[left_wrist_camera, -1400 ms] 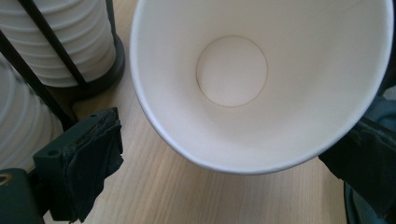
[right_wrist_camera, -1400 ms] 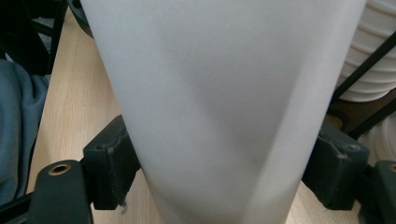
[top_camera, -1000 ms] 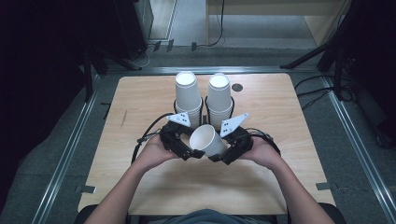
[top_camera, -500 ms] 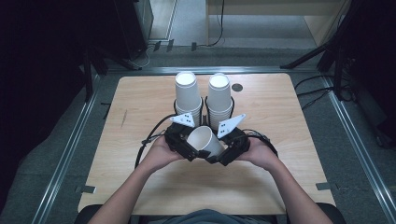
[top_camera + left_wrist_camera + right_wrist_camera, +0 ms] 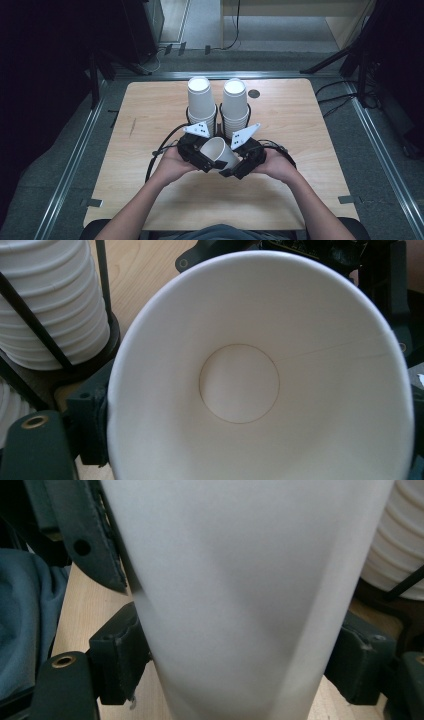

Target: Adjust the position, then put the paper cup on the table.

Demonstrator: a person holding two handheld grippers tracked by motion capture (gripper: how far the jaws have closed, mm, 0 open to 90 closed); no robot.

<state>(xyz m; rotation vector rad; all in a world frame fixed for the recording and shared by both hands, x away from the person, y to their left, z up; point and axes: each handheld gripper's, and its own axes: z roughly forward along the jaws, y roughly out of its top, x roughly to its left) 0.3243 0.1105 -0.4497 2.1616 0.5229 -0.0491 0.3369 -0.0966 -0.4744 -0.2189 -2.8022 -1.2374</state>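
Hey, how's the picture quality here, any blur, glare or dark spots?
High view: table evenly lit, surroundings dark, slightly soft. Left gripper view: paper cup interior sharp and bright, no glare. Right gripper view: the cup's wall is too close, blurred, with soft grey shading.

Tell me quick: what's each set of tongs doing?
Left tongs: just been closing at the paper cup's rim; grip cannot be told.
Right tongs: shut on the cup's body.

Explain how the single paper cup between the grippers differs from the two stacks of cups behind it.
The single cup lies tilted, mouth open toward the left gripper; the two stacks stand upright with bottoms up. The single cup is held off the table between both grippers; the stacks sit in a black wire holder. All are white paper.
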